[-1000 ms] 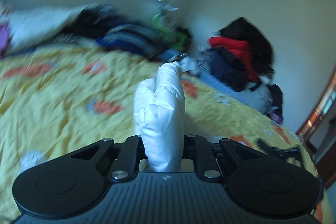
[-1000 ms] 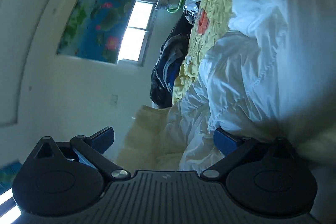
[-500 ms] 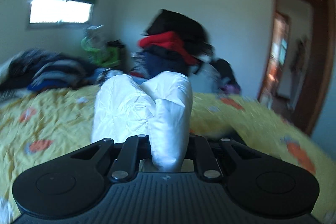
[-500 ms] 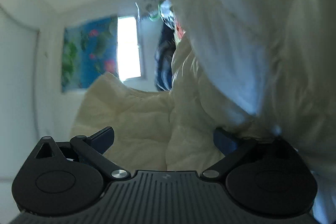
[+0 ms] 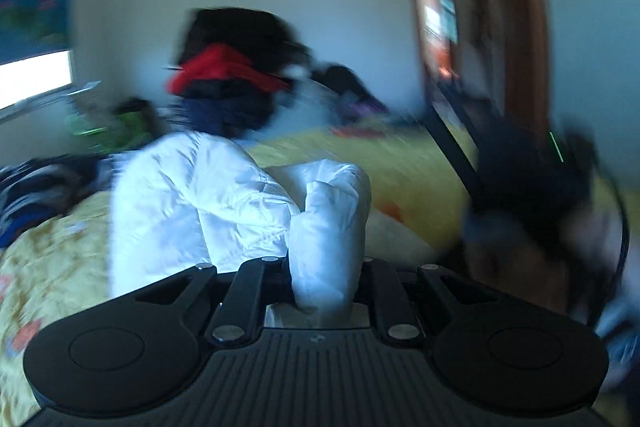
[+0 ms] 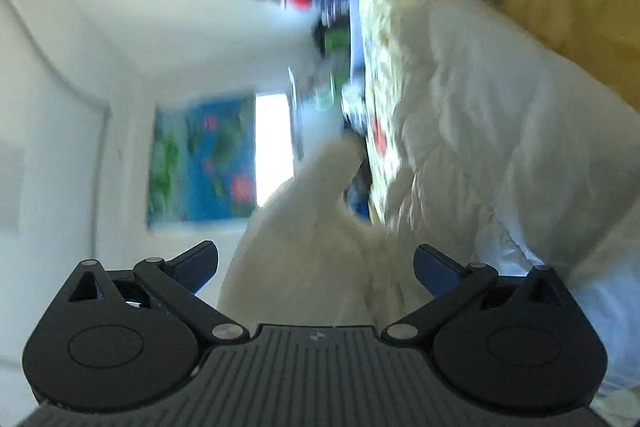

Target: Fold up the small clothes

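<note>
Left tongs (image 5: pixel 324 267) clamped tight on a bunched fold of the white jacket (image 5: pixel 192 195) — the pinched roll stands up and away from the camera, the rest spreading left over the yellow bed (image 5: pixel 408 171). Right tongs (image 6: pixel 316 263) wide open, gripping nothing; a jacket part lies between the blue pads (image 6: pixel 434 267), long axis running far. Right view is rolled sideways. Clothes pile (image 5: pixel 228 79) at far, blurred. A dark shape at right — too smeared to identify.
</note>
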A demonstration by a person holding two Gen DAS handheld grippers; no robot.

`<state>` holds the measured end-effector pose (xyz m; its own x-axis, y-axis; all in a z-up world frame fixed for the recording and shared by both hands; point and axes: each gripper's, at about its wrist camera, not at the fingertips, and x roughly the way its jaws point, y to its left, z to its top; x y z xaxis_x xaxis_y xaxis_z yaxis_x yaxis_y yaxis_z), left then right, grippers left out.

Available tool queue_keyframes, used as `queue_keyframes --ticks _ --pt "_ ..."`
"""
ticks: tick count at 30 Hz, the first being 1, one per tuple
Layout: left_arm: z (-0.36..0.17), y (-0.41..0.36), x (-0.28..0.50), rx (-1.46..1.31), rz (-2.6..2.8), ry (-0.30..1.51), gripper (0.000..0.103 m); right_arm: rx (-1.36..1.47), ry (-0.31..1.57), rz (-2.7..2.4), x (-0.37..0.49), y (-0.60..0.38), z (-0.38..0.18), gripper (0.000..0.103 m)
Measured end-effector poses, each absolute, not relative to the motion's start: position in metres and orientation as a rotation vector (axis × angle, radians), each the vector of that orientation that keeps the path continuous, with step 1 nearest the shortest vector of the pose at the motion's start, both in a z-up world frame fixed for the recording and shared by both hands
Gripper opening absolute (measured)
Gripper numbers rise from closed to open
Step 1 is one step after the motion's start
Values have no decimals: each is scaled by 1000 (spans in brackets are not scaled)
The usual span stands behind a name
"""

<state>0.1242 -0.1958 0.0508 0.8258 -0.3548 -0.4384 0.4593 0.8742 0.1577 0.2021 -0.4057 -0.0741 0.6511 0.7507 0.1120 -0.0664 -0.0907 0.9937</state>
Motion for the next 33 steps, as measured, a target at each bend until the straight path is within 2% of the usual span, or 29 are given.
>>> queue_keyframes --ticks 2,7,9,10,11,13,16,19,20,21,24,26,31,33 --pt "32 -216 125 333 -496 429 14 1397 625 866 216 -407 -53 101" --pt "-10 -244 134 425 -537 467 14 972 806 738 245 -397 -19 101" --pt "-18 -248 132 454 -549 451 14 821 790 686 249 -389 -20 84" --pt "-21 -248 130 469 -552 441 14 776 792 653 249 -387 -24 57" --pt "-24 -245 129 472 -558 441 15 753 799 637 247 -390 -29 37" --pt "-23 -238 130 449 -568 447 15 735 775 652 245 -391 -34 32" --pt "-2 -229 133 402 -627 479 24 750 745 645 249 -393 -42 26" --pt "28 -203 119 343 -735 477 48 830 711 640 251 -413 -44 24" --pt "41 -192 116 285 -773 466 64 842 685 638 252 -420 -39 22" --pt "55 -178 115 212 -800 448 74 849 666 648 248 -429 -33 22" --pt "88 -150 131 22 -804 355 78 823 648 655 248 -440 -24 21" --pt "91 -150 156 59 -679 310 77 799 698 623 257 -437 -32 21" --pt "32 -163 249 94 -557 563 76 808 728 591 268 -439 -51 18" --pt "13 -181 251 160 -522 560 77 818 740 567 270 -441 -60 20"
